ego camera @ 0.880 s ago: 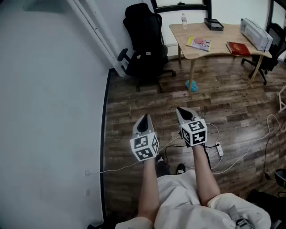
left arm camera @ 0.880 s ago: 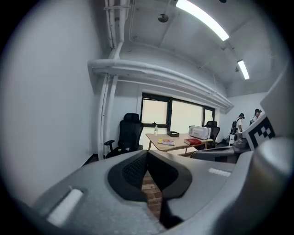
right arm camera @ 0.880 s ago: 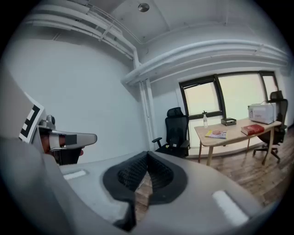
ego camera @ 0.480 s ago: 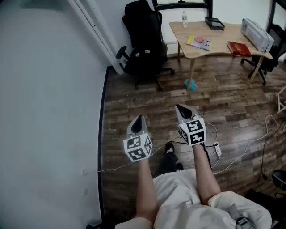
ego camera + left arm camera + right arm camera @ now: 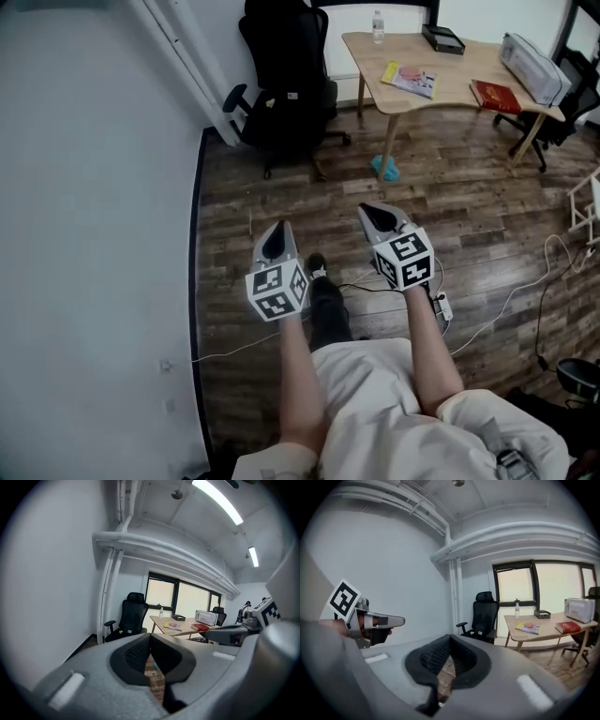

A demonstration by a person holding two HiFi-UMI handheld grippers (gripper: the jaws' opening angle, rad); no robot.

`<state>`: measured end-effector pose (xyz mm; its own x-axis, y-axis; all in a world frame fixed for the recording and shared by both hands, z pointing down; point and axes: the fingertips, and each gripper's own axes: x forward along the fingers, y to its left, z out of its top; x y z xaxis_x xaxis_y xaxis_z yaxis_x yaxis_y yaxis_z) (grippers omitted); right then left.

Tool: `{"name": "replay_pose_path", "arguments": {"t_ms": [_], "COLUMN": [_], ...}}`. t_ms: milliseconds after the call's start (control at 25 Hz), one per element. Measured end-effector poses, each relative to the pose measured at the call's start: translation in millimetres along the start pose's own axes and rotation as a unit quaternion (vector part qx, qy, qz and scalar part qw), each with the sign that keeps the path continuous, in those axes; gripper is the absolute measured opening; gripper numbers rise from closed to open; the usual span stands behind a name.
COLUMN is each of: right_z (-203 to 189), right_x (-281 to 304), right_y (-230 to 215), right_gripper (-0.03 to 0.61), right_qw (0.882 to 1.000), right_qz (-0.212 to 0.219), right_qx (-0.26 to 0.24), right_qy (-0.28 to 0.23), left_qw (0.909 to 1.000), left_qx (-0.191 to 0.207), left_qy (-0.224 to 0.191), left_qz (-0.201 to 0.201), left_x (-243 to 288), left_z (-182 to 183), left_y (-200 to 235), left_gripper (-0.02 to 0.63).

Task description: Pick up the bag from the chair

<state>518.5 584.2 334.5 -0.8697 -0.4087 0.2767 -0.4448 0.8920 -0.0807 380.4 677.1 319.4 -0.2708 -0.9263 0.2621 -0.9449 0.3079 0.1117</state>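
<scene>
While left hand-held gripper (image 5: 277,231) and right hand-held gripper (image 5: 367,212) hang clenched, empty, bag (image 5: 281,103) on chair (image 5: 281,33), twelve o'clock, likely soft; grip top.

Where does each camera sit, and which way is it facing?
Head view: on the person's head, looking down; forearms, left gripper and right gripper show.
Left gripper view: rides that gripper, faces the black chair over shut jaws; right gripper at right.
Right gripper view: rides that gripper, faces the chair; left gripper at left.
All share chair and desk.
</scene>
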Motion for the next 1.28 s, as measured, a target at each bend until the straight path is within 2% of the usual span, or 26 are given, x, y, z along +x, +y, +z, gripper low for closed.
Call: {"name": "replay_pose_path", "arguments": {"t_ms": [120,320,600,760,920,1080,1280], "right_z": [12,31,50,55,74,87,84], "right_x": [31,94,204,266,322,352,367], "right_y": [-12,-50,-97,-123,-151,-169,-187], "right_gripper": [-0.002,-0.002,0.000,0.000,0.000,-0.002,0.000], "right_qw": [1.000,0.997,0.993,0.991,0.987,0.980,0.978], "right_qz": [0.005,-0.004,-0.043,-0.065,-0.088,-0.106,-0.118], "right_qx": [0.011,0.068,0.110,0.113,0.134,0.166,0.174], "right_qy": [-0.017,-0.026,-0.003,0.021,0.018,0.011,0.017], "left_qw": [0.9999,0.9993,0.9975,0.9948,0.9925,0.9922,0.9900], "left_qx": [-0.009,-0.023,-0.044,-0.058,-0.067,-0.059,-0.081], "left_qy": [-0.007,-0.026,0.002,0.021,0.032,0.042,0.041], "left_qz": [0.001,-0.012,-0.055,-0.081,-0.097,-0.101,-0.108], "left_x": [35,109,224,293,355,399,432], "left_z": [8,29,54,56,69,85,89], "left_y": [19,46,104,130,162,189,193], "left_gripper": [0.006,0.006,0.006,0.006,0.006,0.006,0.006]}}
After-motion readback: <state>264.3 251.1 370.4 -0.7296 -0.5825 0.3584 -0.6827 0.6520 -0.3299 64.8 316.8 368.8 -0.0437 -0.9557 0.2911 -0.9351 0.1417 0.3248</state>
